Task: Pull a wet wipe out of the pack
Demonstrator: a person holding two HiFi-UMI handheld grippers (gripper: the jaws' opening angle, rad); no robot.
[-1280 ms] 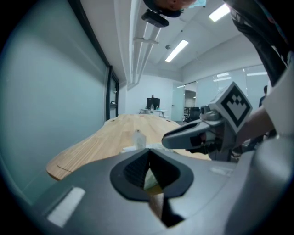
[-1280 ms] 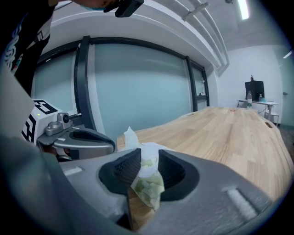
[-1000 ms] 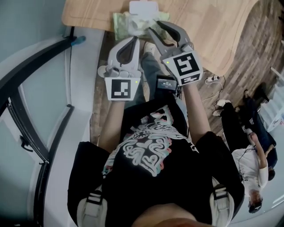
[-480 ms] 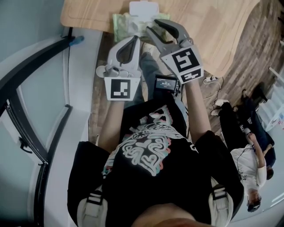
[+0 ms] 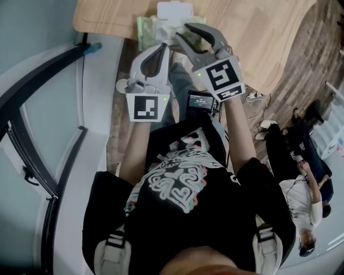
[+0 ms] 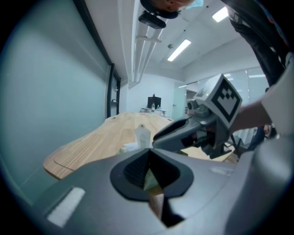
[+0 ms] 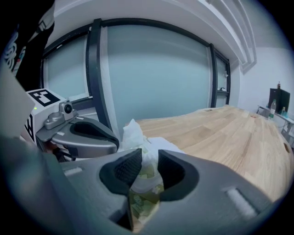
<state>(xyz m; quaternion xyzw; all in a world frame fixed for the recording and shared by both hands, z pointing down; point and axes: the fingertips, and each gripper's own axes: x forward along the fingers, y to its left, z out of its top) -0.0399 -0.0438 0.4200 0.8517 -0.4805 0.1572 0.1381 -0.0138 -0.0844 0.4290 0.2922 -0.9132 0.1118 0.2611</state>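
A green wet wipe pack [image 5: 146,29] lies at the near edge of the wooden table [image 5: 252,32], its white lid [image 5: 173,9] flipped open. A white wipe [image 7: 133,131] sticks up out of it. My right gripper [image 5: 181,31] reaches over the pack from the right. Its jaws have just been closing a little and are still apart, with the wipe in the gap between them [image 7: 149,153]. My left gripper [image 5: 164,47] is at the pack's near edge with its tips together [image 6: 148,152]. Green pack [image 6: 149,181] shows below them; whether they pinch it is hidden.
The table's rounded near edge [image 5: 107,33] runs just under both grippers. A glass wall with dark frames [image 7: 96,78] stands at the left. On the floor at the right sits a person [image 5: 301,188], with cables [image 5: 258,96] nearby. A small device with a screen [image 5: 201,101] hangs below the right gripper.
My right gripper has rolled slightly and edged toward the pack, its jaws a little narrower around the wipe. The left gripper has stayed where it was.
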